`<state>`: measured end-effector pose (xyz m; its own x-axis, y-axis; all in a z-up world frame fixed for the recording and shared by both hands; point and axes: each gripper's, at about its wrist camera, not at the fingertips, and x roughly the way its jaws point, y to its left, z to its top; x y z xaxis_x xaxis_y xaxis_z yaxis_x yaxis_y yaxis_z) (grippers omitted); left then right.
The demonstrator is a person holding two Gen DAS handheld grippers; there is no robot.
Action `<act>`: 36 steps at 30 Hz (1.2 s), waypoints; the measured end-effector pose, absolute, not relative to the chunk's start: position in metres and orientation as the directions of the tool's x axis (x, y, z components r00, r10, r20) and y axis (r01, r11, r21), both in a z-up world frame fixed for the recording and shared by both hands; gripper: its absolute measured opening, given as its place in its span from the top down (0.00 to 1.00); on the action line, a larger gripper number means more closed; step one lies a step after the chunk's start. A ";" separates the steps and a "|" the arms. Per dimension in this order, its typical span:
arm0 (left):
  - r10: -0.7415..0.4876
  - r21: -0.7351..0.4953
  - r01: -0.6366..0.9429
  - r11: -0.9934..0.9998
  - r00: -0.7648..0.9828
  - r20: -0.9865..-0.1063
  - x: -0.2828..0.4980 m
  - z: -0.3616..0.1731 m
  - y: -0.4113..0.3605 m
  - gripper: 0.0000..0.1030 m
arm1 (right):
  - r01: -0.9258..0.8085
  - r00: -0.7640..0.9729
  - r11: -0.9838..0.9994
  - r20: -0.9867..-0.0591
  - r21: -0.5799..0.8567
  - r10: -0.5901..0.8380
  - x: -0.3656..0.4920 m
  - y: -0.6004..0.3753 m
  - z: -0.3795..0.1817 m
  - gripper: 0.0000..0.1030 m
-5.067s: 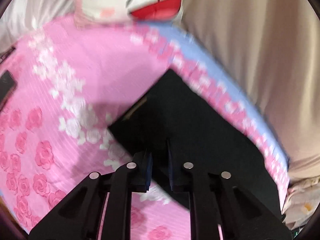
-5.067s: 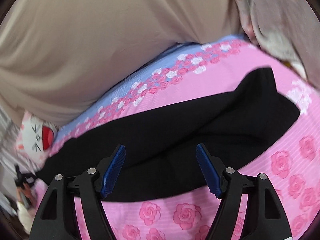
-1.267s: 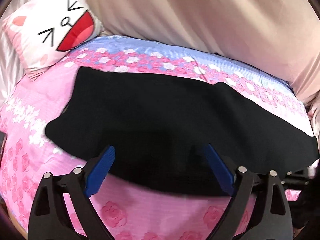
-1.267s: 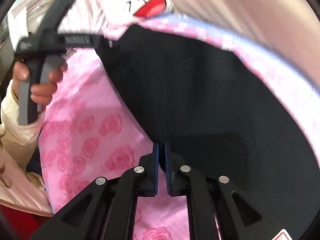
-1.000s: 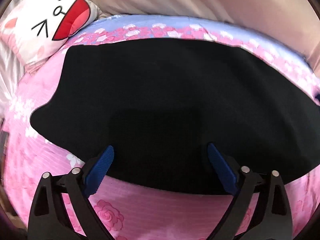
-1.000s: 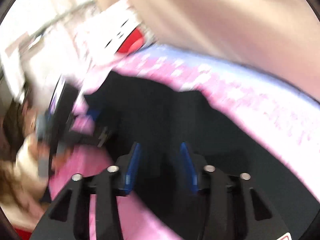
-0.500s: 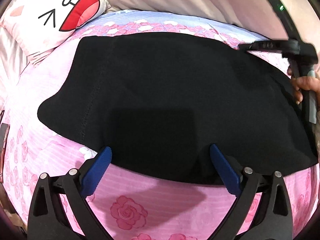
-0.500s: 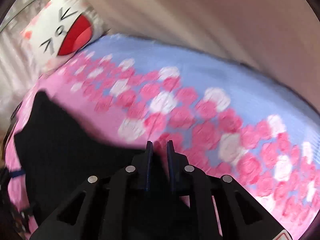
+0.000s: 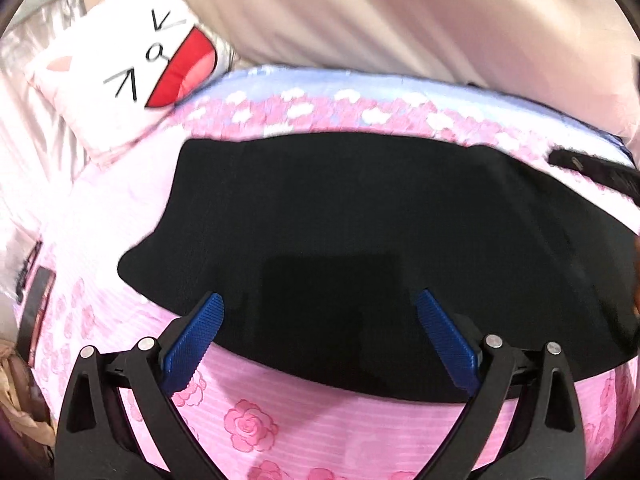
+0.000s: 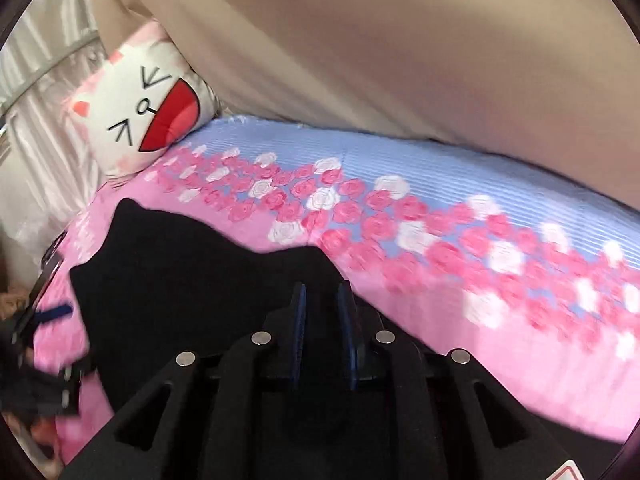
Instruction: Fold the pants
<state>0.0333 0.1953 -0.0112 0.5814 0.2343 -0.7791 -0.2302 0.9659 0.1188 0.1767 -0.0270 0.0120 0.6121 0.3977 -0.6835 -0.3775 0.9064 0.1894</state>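
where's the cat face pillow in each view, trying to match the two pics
Left wrist: the cat face pillow sits at upper left, beyond the far left corner of the black pants.
Right wrist: the pillow is again at upper left, against the beige curtain, past the pants.
Shared landmark: the band of roses across the bedsheet.
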 end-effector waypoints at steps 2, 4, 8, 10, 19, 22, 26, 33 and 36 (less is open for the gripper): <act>0.235 0.128 -0.218 0.967 0.590 -0.772 0.035 -0.007 0.183 0.07 | -0.349 0.616 0.917 -0.689 0.195 0.381 0.149 -0.055 0.010 0.81; 0.238 0.142 -0.204 0.969 0.597 -0.766 0.038 -0.005 0.171 0.07 | -0.303 0.629 0.932 -0.694 0.197 0.351 0.122 -0.086 0.004 0.76; 0.241 0.179 -0.162 0.971 0.610 -0.755 0.045 -0.001 0.134 0.07 | -0.115 0.672 0.976 -0.709 0.186 0.214 0.072 -0.167 -0.013 0.74; 0.231 0.189 -0.134 0.973 0.613 -0.755 0.048 -0.001 0.113 0.07 | -0.026 0.682 0.981 -0.714 0.192 0.158 0.050 -0.202 -0.022 0.74; 0.229 0.263 -0.041 0.964 0.629 -0.743 0.050 0.000 0.031 0.07 | 0.351 0.702 0.899 -0.708 0.260 -0.070 -0.037 -0.361 -0.050 0.69; 0.235 0.281 -0.028 0.959 0.630 -0.740 0.051 0.000 0.012 0.06 | 0.466 0.646 0.865 -0.740 0.185 -0.189 -0.055 -0.396 -0.062 0.69; 0.243 0.303 -0.012 0.953 0.628 -0.739 0.052 -0.003 -0.009 0.06 | 0.511 0.676 0.824 -0.707 0.246 -0.208 -0.083 -0.423 -0.056 0.66; 0.264 0.335 -0.004 0.942 0.624 -0.736 0.055 -0.011 -0.027 0.06 | 0.584 0.670 0.760 -0.697 0.283 -0.256 -0.116 -0.458 -0.055 0.47; 0.266 0.336 -0.004 0.942 0.620 -0.738 0.056 -0.014 -0.028 0.06 | 0.616 0.679 0.717 -0.681 0.326 -0.273 -0.128 -0.476 -0.055 0.42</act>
